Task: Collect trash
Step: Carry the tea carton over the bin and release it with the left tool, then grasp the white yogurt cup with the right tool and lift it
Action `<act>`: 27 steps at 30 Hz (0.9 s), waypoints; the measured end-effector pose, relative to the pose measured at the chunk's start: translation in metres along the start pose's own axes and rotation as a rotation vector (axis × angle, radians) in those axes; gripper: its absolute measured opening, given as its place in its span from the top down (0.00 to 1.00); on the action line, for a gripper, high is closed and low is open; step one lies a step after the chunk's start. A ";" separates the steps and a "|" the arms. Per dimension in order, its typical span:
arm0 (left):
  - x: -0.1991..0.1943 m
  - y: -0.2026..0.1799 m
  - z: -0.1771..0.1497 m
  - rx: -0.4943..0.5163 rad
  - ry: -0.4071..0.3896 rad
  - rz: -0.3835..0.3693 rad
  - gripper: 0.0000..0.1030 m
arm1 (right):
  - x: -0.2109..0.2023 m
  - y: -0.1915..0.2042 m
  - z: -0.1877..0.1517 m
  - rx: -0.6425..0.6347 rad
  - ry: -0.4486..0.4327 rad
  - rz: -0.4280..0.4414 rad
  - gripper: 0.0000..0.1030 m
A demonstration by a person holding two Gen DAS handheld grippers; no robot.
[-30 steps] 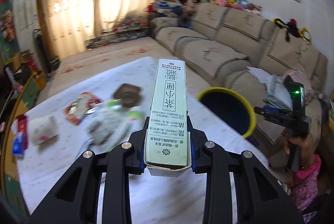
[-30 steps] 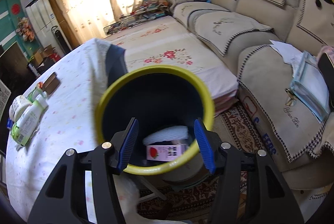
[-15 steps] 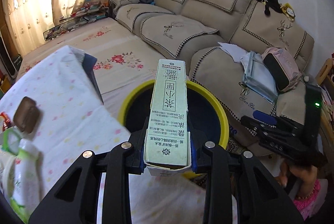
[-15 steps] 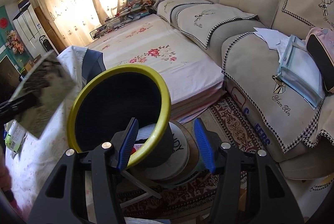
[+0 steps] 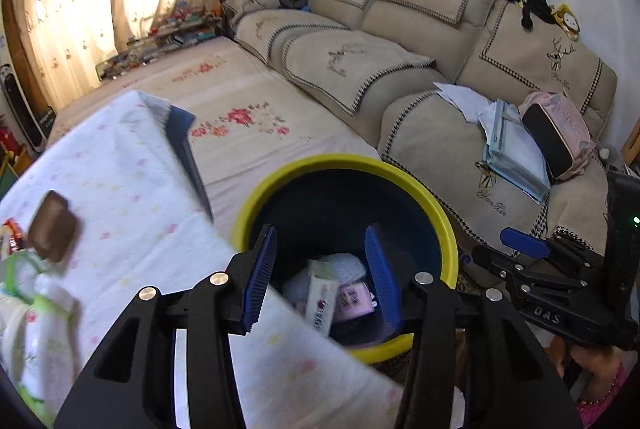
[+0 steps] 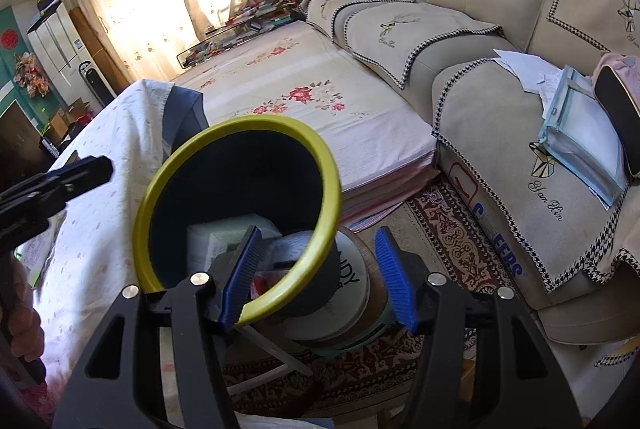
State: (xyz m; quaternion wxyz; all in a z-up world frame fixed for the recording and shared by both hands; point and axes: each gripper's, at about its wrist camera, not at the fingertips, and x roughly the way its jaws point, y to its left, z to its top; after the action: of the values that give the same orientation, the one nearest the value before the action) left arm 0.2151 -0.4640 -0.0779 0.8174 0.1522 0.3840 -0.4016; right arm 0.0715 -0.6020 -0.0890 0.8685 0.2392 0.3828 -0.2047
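Observation:
The dark blue bin with a yellow rim [image 5: 416, 189] stands beside the white table [image 5: 120, 189]. My left gripper [image 5: 320, 269] hovers over the bin's mouth; its jaws are opening and nothing is between them. The pale green carton [image 5: 322, 293] lies inside the bin on a pink box [image 5: 354, 299] and other trash. In the right wrist view the bin [image 6: 320, 157] looks tilted, and the carton [image 6: 224, 235] shows inside. My right gripper [image 6: 318, 273] is open, its jaws straddling the near rim without pressing it. The left gripper [image 6: 80, 173] pokes in from the left.
On the table lie a brown pouch [image 5: 54, 229] and a green-and-white bottle [image 5: 44, 329]. The bin rests on a round tin [image 6: 352, 289] over a patterned rug [image 6: 452, 237]. A beige sofa [image 5: 440, 101] with papers and a pink bag lies beyond. A hand [image 5: 600, 381] holds the right gripper.
My left gripper carried the green carton from over the table to above the bin, then opened; the carton dropped into the bin. The right gripper stayed near the rim.

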 end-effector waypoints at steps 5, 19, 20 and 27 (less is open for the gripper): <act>-0.054 0.029 -0.024 -0.032 -0.060 0.046 0.48 | -0.004 0.022 -0.002 -0.045 -0.001 0.019 0.44; -0.218 0.194 -0.155 -0.255 -0.282 0.398 0.16 | -0.008 0.175 -0.008 -0.323 0.016 0.182 0.44; -0.224 0.209 -0.164 -0.274 -0.294 0.427 0.16 | -0.008 0.191 -0.008 -0.346 0.020 0.199 0.44; -0.237 0.294 -0.212 -0.403 -0.331 0.577 0.16 | -0.016 0.289 -0.020 -0.506 0.006 0.269 0.44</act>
State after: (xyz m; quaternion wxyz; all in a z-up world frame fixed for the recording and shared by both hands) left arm 0.2450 -0.0322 -0.0578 0.9612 0.0237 0.2595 -0.0907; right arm 0.2061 -0.3558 -0.0139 0.9189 0.0638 0.3891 0.0152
